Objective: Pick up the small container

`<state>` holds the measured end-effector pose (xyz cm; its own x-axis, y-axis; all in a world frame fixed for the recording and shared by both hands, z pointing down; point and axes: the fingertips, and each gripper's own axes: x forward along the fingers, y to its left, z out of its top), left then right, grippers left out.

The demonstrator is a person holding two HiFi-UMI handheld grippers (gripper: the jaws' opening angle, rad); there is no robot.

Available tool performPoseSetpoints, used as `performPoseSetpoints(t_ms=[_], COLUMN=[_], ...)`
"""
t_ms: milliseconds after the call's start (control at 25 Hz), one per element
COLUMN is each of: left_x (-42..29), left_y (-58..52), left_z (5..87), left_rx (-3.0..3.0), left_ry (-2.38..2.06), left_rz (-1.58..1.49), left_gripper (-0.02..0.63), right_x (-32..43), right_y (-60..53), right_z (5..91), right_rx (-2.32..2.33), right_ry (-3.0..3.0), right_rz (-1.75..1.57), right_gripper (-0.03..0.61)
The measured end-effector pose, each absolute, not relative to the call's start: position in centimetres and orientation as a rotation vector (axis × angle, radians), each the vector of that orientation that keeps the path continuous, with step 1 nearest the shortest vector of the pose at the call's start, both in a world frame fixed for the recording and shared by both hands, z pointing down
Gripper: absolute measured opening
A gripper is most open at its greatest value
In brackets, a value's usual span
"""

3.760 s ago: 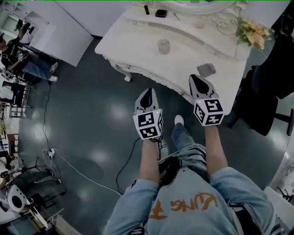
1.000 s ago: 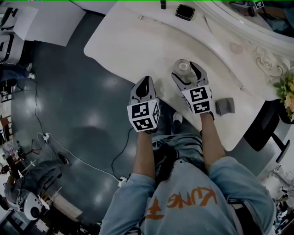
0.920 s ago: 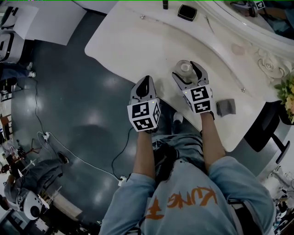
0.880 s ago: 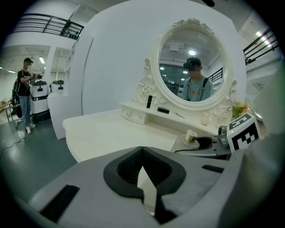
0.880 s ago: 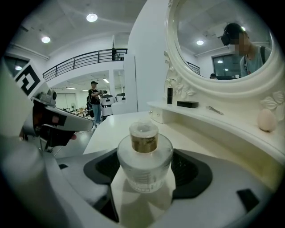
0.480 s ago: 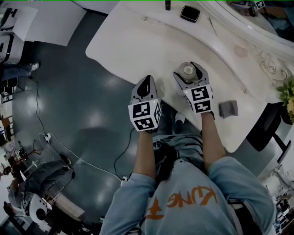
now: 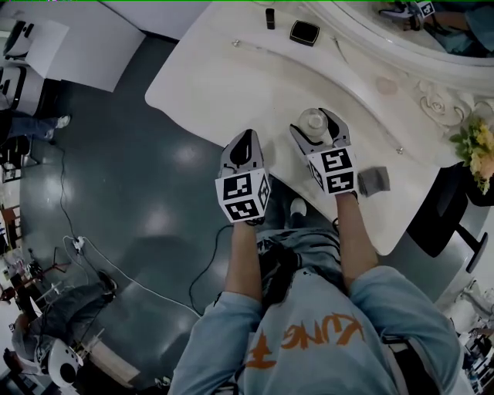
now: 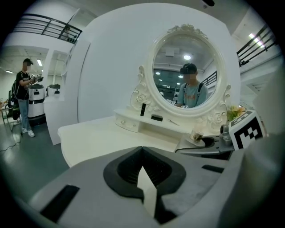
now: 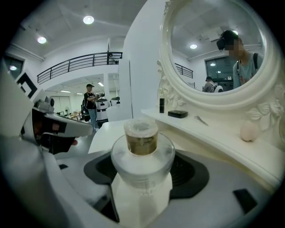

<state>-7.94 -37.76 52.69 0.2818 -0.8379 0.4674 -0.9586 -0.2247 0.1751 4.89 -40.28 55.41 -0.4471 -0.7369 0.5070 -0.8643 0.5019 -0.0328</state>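
Right gripper (image 7: 315, 126) grips small frosted-glass container with clear lid (image 9: 141, 151) near front of white carved desk (image 7: 231, 77), jaws pressed against its sides. Reach and grasp look done. Lift appears not yet made: container sits low at desk level, and any clearance beneath cannot be told. Left gripper (image 7: 247, 144) hangs idle at desk's near edge, jaws clenched together on nothing. Grey square pad (image 7: 373, 180) lies just beside right gripper.

Two grippers (image 7: 245, 140) (image 7: 315, 123), one small container (image 7: 312, 119), one grey pad (image 7: 373, 180), one black case (image 7: 304, 32) and one dark tube (image 7: 270, 18) are showing.
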Motion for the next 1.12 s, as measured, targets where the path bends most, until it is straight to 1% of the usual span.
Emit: performPoseSetpoints(t_ms=[600,880,1120], left_x=[-3.8,-3.4,-3.5], left_y=[-34.7,-33.8,-33.3], left_z=[43.5,39.5,38.1], left_rx=[2.288,2.359,2.382], left_ry=[-1.698,-1.749,-1.761], left_rz=[0.138,0.058,0.043], left_gripper=[0.018,0.018,0.018], right_x=[11.1,12.2,12.1], right_y=[-36.9,-35.5,-34.7], right_z=[42.5,38.2,36.8], right_rx=[1.521,1.573,1.573], right_ry=[-2.450,-2.501,-2.523], right_rz=[0.218,0.123,0.087], right_gripper=[0.337,0.337,0.337])
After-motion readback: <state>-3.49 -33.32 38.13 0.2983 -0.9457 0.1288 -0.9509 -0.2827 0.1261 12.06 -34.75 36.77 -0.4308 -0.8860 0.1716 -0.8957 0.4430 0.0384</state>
